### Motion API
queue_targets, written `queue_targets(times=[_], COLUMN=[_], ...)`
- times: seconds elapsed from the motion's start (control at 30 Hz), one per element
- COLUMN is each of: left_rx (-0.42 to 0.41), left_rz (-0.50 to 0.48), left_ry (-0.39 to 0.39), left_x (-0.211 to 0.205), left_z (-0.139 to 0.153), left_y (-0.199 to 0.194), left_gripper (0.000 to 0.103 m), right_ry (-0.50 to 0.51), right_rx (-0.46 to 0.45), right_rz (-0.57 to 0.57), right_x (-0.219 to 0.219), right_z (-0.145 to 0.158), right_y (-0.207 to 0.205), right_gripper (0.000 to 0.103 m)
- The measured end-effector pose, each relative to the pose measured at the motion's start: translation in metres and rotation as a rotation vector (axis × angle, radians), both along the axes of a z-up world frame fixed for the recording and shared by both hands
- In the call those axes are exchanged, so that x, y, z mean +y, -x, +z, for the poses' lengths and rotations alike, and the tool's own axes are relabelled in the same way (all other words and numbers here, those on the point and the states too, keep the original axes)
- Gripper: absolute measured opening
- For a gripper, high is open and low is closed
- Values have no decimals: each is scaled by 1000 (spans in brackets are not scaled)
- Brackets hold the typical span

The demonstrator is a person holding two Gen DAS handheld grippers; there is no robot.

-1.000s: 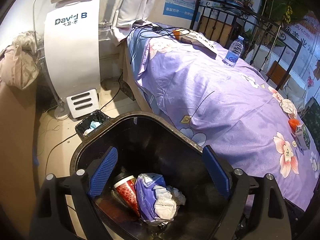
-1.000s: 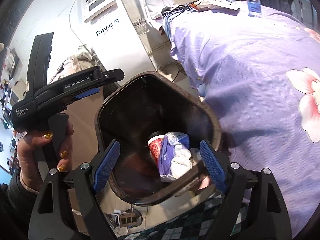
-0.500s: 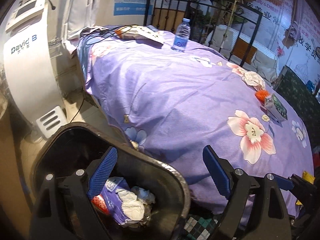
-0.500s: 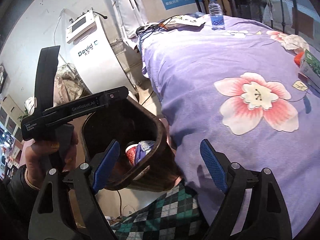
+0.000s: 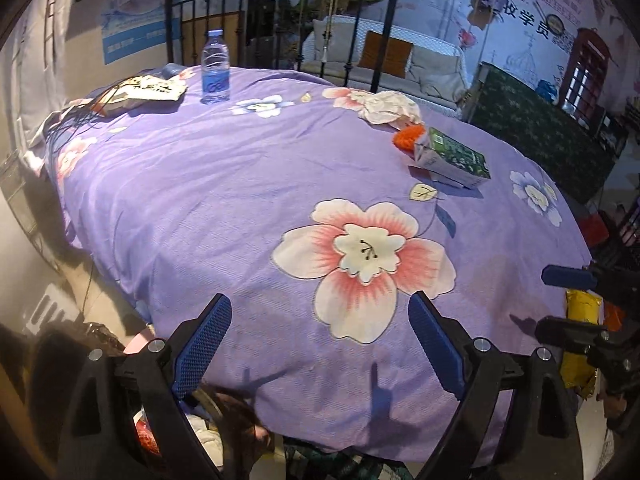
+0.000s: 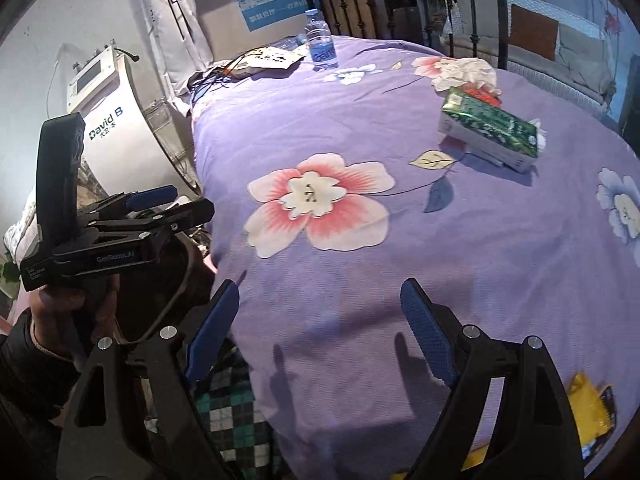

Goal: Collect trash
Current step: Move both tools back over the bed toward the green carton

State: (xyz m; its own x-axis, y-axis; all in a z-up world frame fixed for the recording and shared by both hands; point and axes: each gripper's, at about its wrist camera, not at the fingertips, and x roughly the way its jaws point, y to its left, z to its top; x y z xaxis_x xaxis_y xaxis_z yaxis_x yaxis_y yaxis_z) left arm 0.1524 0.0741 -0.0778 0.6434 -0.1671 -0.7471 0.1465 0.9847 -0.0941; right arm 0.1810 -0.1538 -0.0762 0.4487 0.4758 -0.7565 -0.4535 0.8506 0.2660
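Note:
My left gripper [image 5: 319, 300] is open and empty above the near edge of the purple flowered bedspread [image 5: 240, 208]. My right gripper [image 6: 319, 286] hangs open and empty over the same bedspread [image 6: 480, 260]. On the far right of the bed lie a green carton [image 5: 452, 158] [image 6: 488, 132], an orange scrap [image 5: 406, 136] and crumpled white tissue [image 5: 386, 106] [image 6: 466, 72]. A yellow packet [image 6: 588, 408] [image 5: 580, 340] lies at the bed's near right edge, outside the right fingers. The dark trash bin [image 6: 176, 280] [image 5: 80, 360] stands low at the left, partly hidden, with trash inside.
A water bottle [image 5: 215, 68] [image 6: 320, 40] stands at the far end of the bed beside a paper bag and cables [image 6: 268, 60]. A white machine [image 6: 108, 132] stands left of the bed. A hand holds the left gripper [image 6: 180, 204] over the bin. An iron bed frame [image 5: 280, 20] closes the far end.
Both grippers have swung away from above the bin to the right and over the bed. The bin has dropped to the lower left of both views. Both stayed open.

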Motion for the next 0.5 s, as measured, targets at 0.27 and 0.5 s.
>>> queue_targets(times=[0.27, 0.5], left_rx=[5, 1], left_rz=[-111, -172], left_ry=[-34, -64], left_x=[-36, -61], left_z=[2, 4], left_y=[-12, -29], left_gripper=[90, 92], right_ry=[197, 336], right_rx=[-51, -100], right_rz=[-40, -7], right_x=[-46, -54], right_z=[6, -10], right_y=[-52, -114], right_gripper=[82, 82])
